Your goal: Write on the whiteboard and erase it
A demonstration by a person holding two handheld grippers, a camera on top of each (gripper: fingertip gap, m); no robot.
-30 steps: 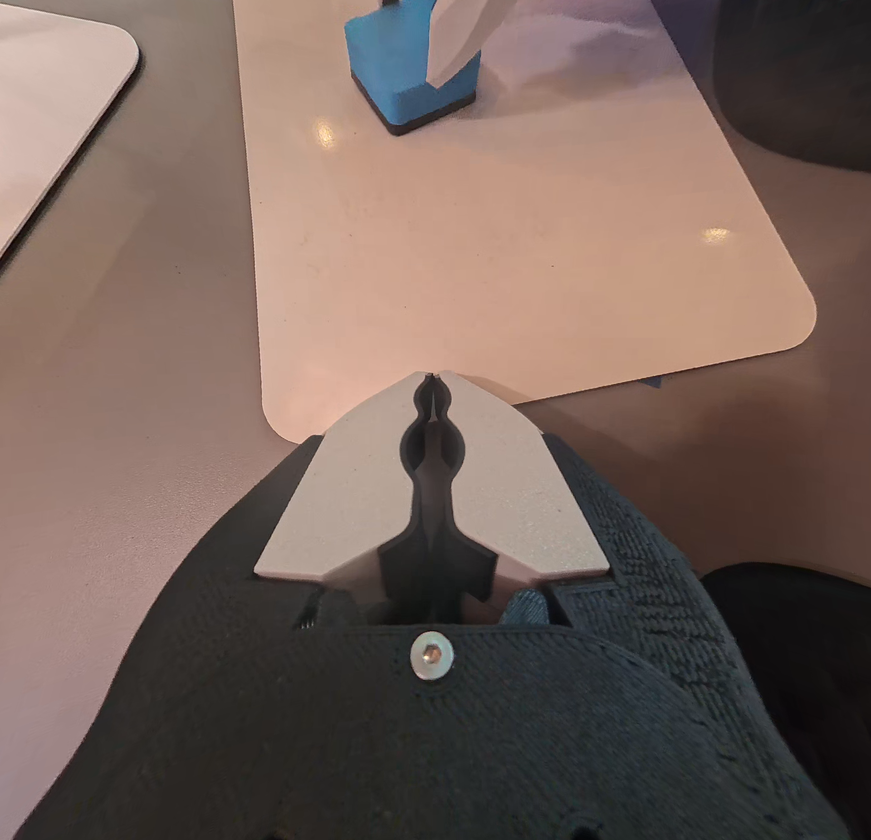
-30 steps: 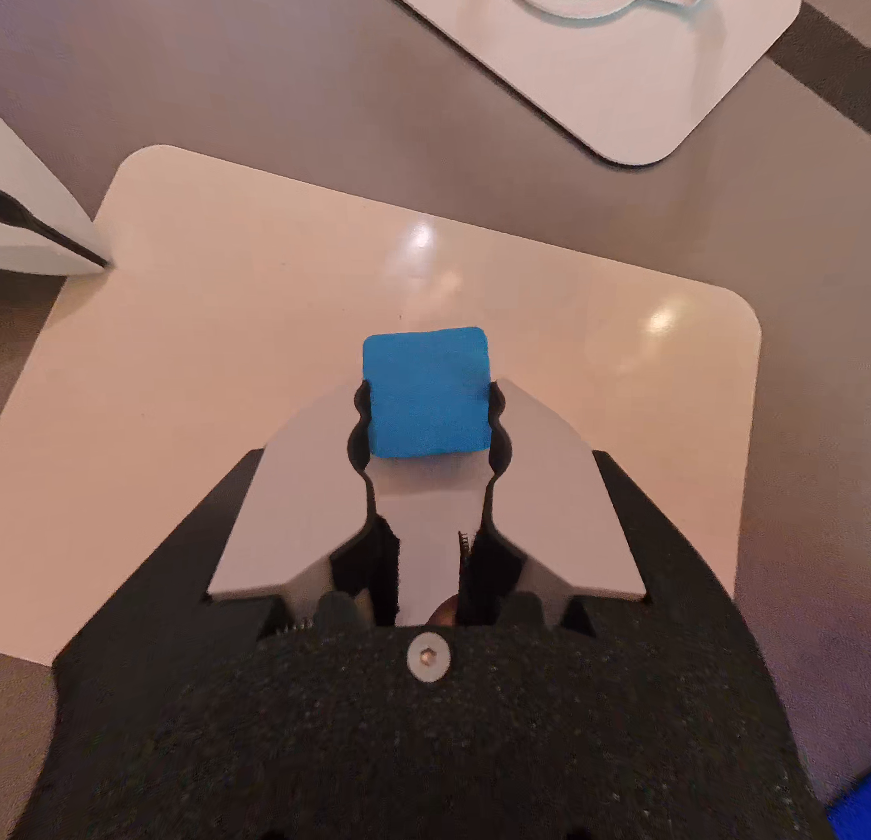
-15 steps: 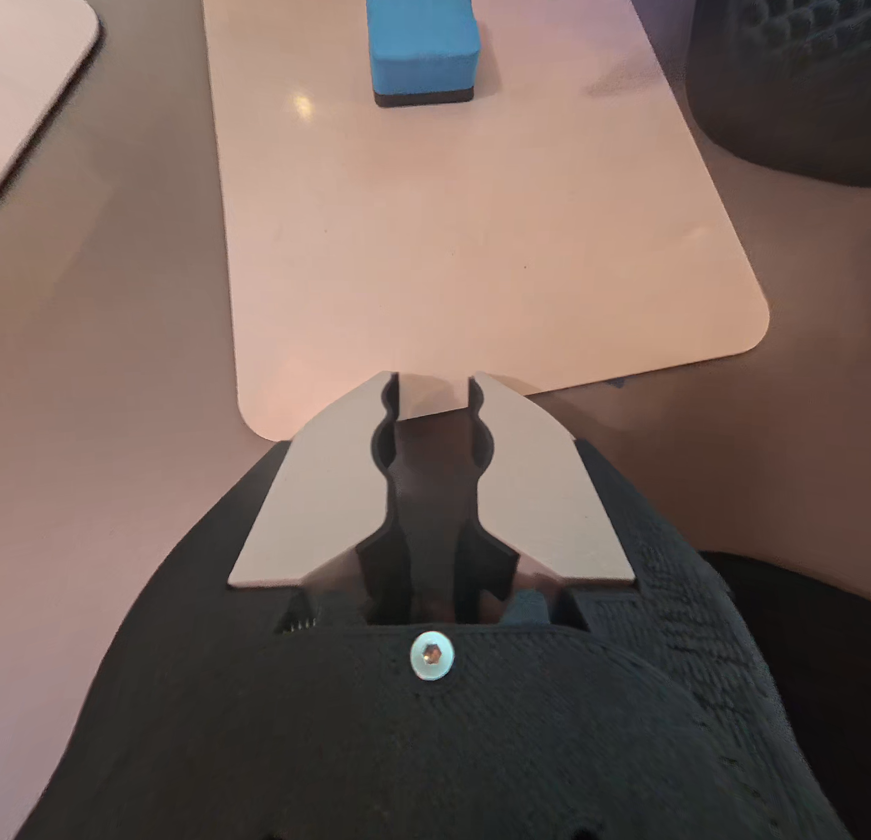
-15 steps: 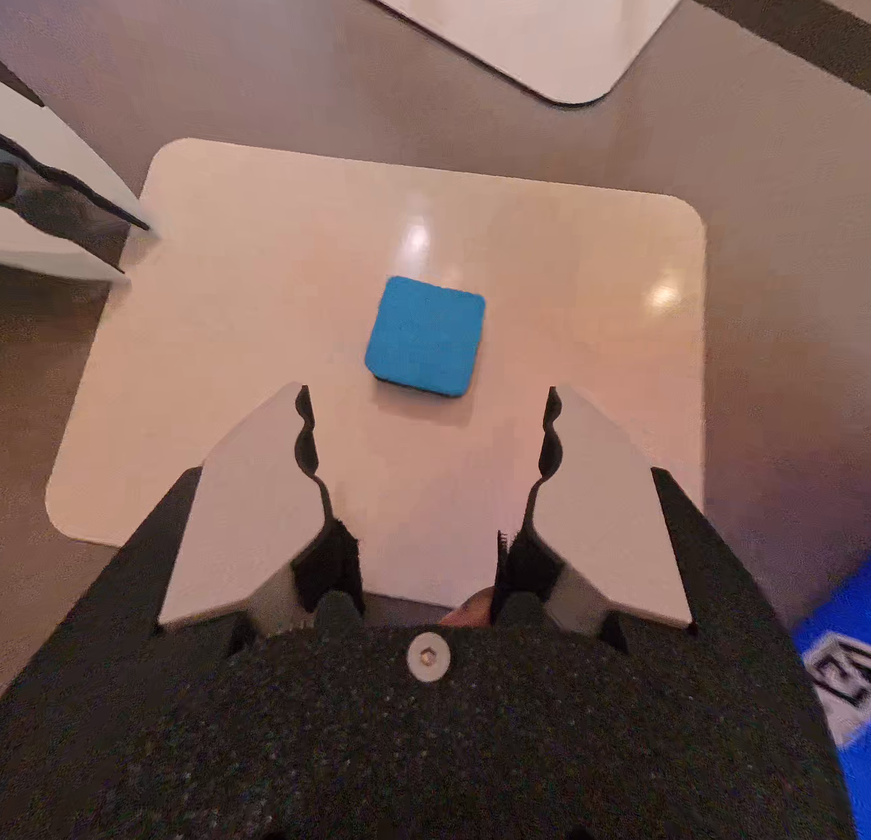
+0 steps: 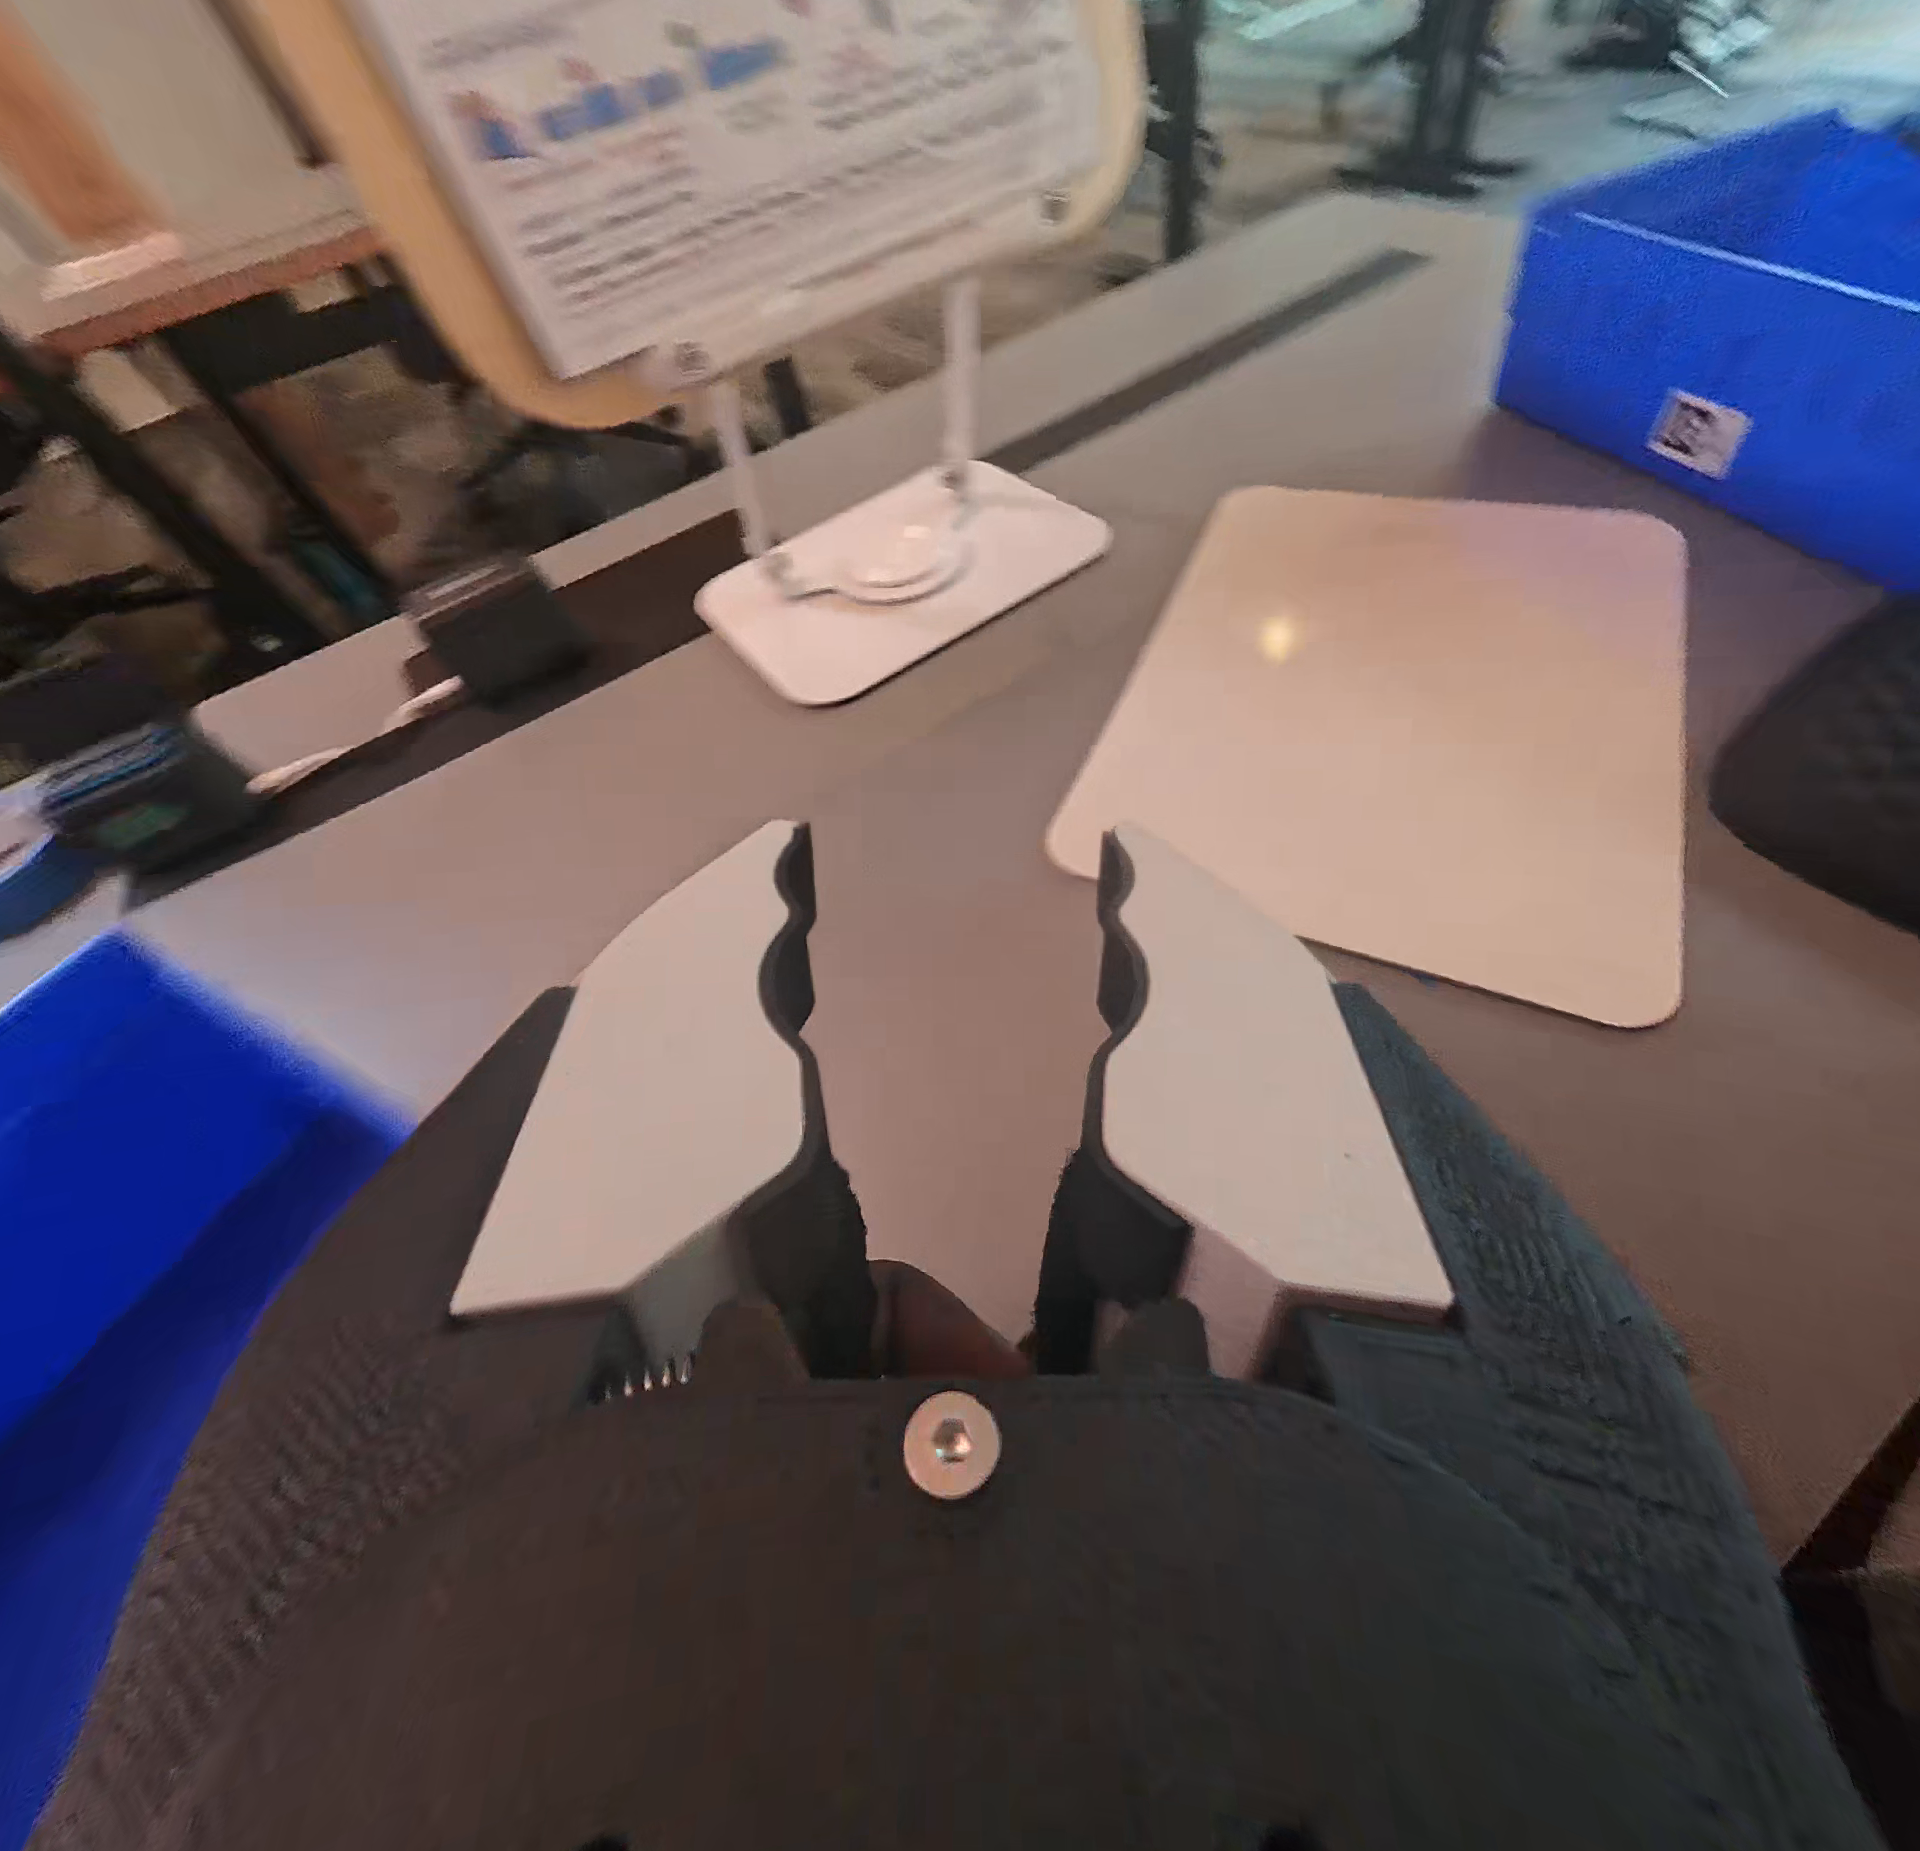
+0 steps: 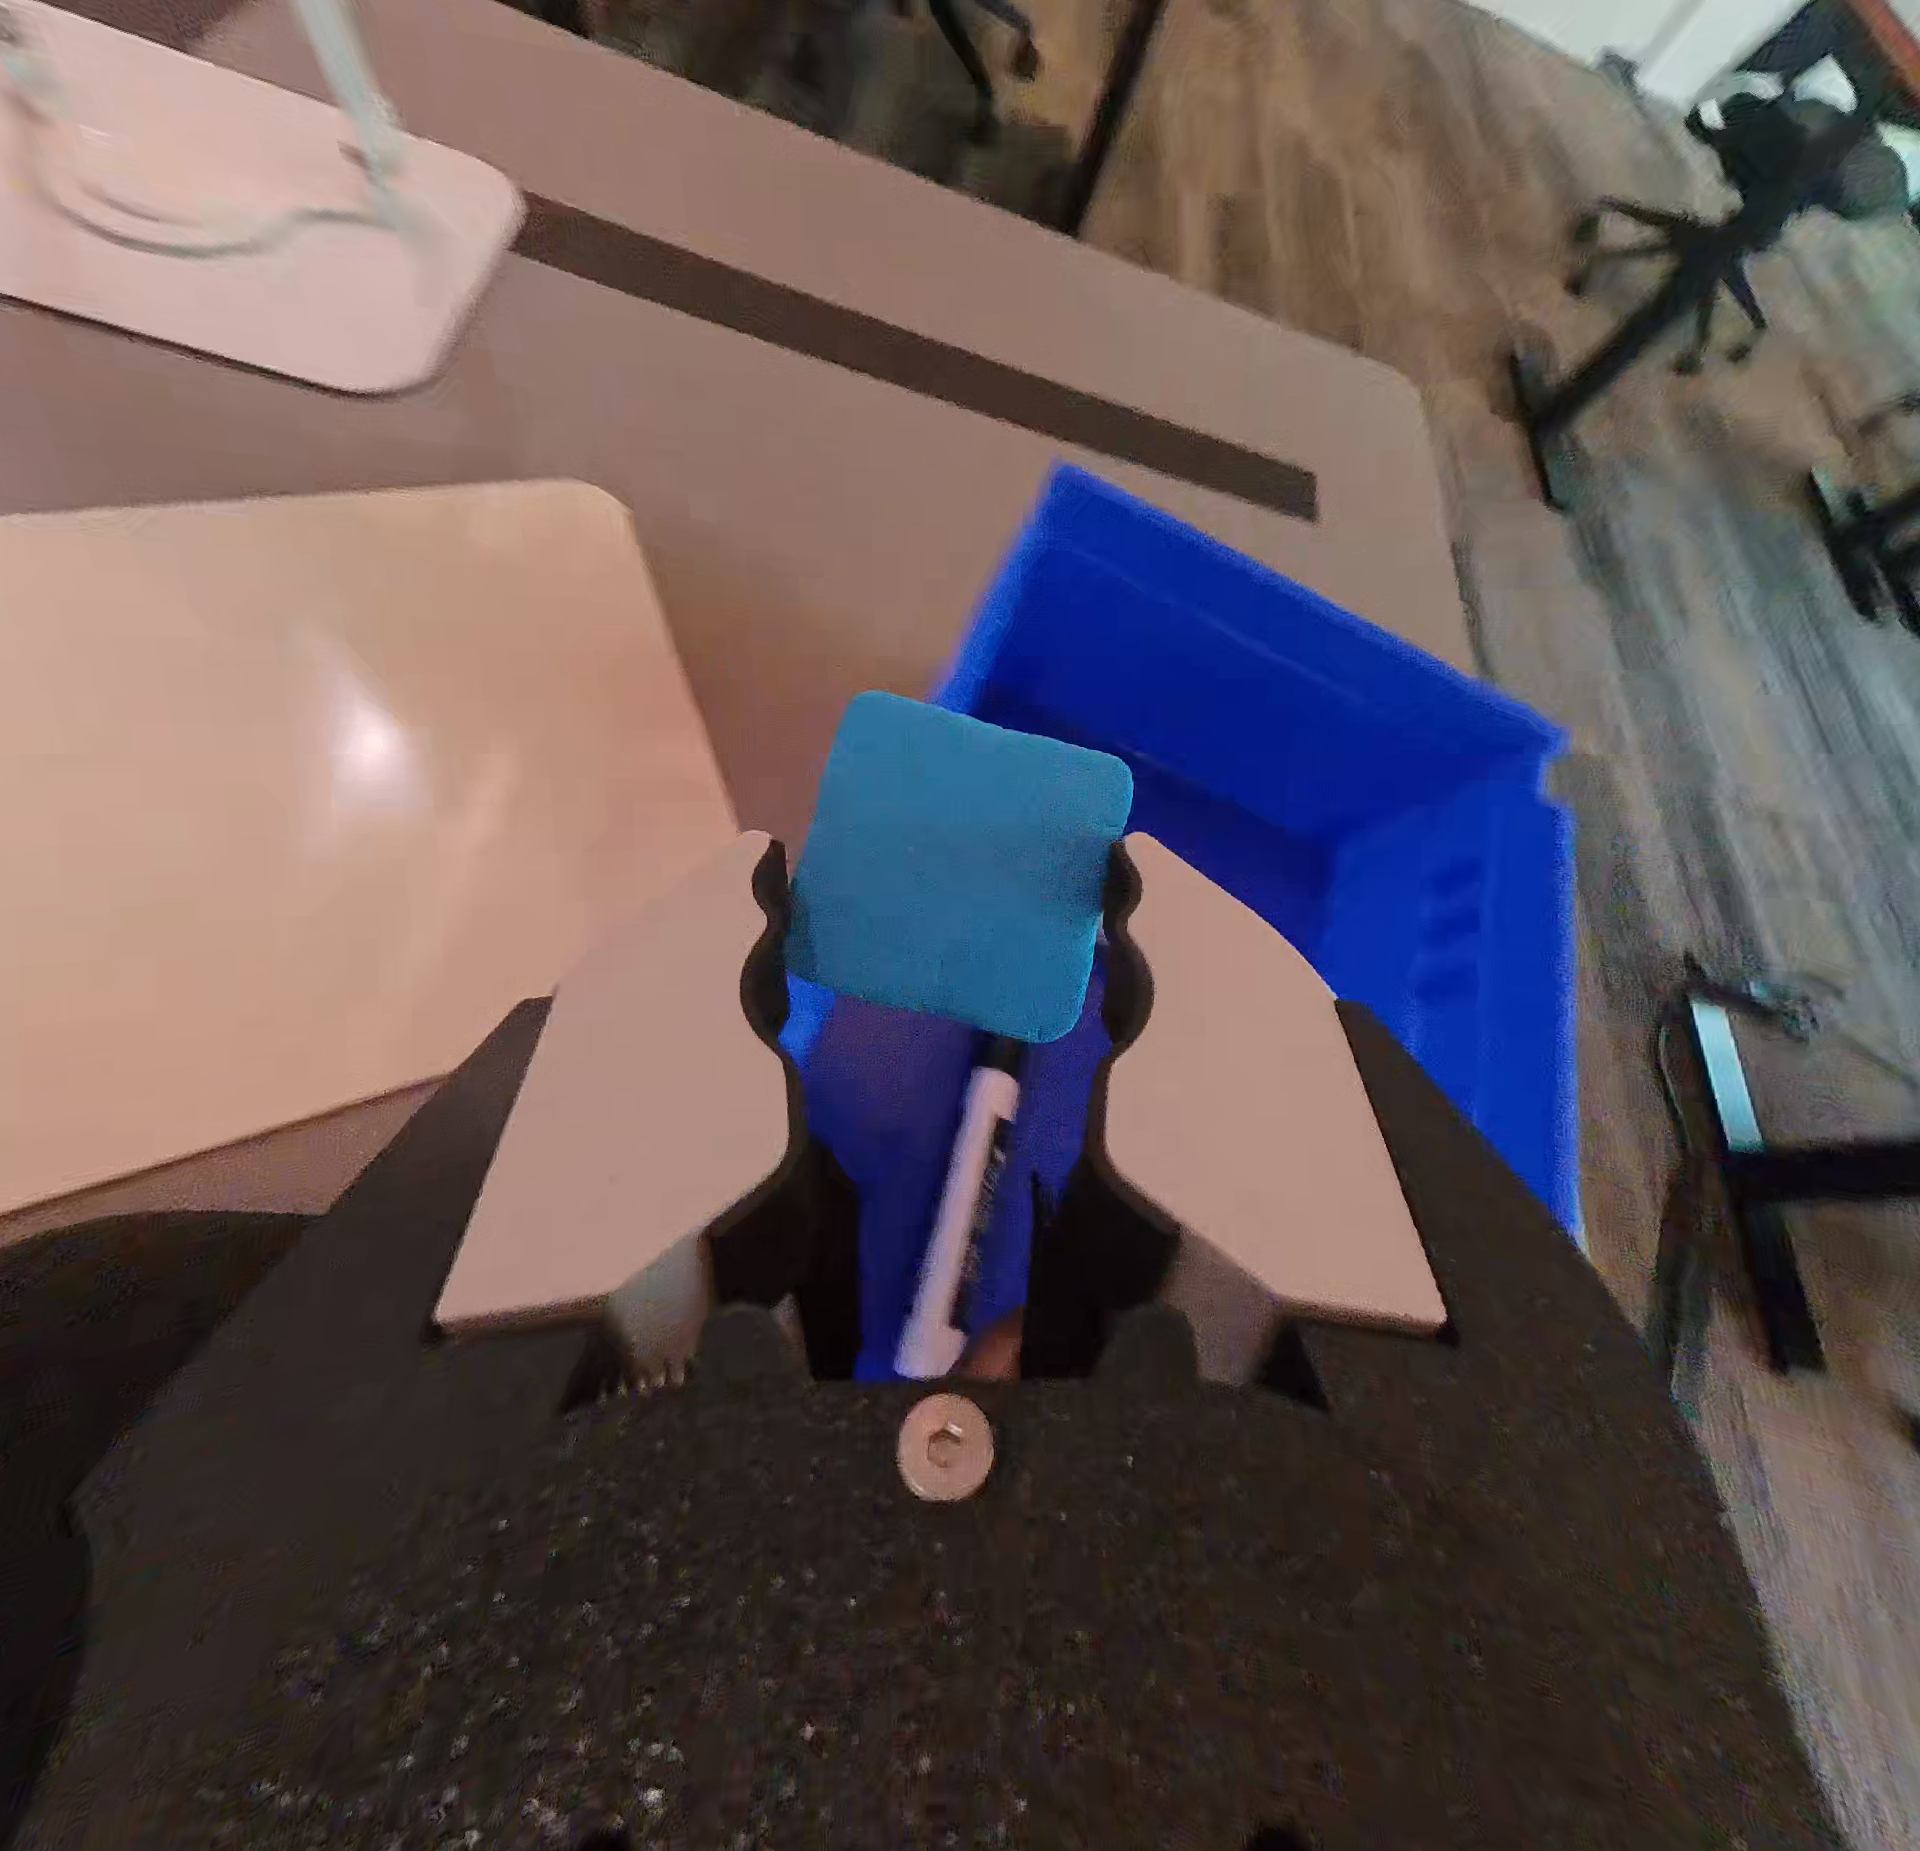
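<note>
The blank whiteboard (image 5: 1403,741) lies flat on the grey table, ahead and right of my left gripper (image 5: 954,835), which is open, empty and raised above the table. In the right wrist view the whiteboard (image 6: 312,814) is at the left. My right gripper (image 6: 948,845) is shut on the blue eraser (image 6: 956,866) and holds it above a blue bin (image 6: 1299,638) beside the board. A white marker (image 6: 966,1209) lies in that bin, seen between the fingers below the eraser.
A sign stand with a white base (image 5: 904,586) stands behind the whiteboard. A blue bin (image 5: 1714,347) is at the far right and another blue bin (image 5: 104,1126) at the near left. A black chair back (image 5: 1829,762) is right of the board. The table edge (image 6: 1444,554) is just beyond the right bin. Some 50 cm of space lies between my two pairs of fingers.
The right gripper, open above the eraser half a second ago, now grips it and has carried it right, over the blue bin. The left gripper has opened wider, lifted and swung left.
</note>
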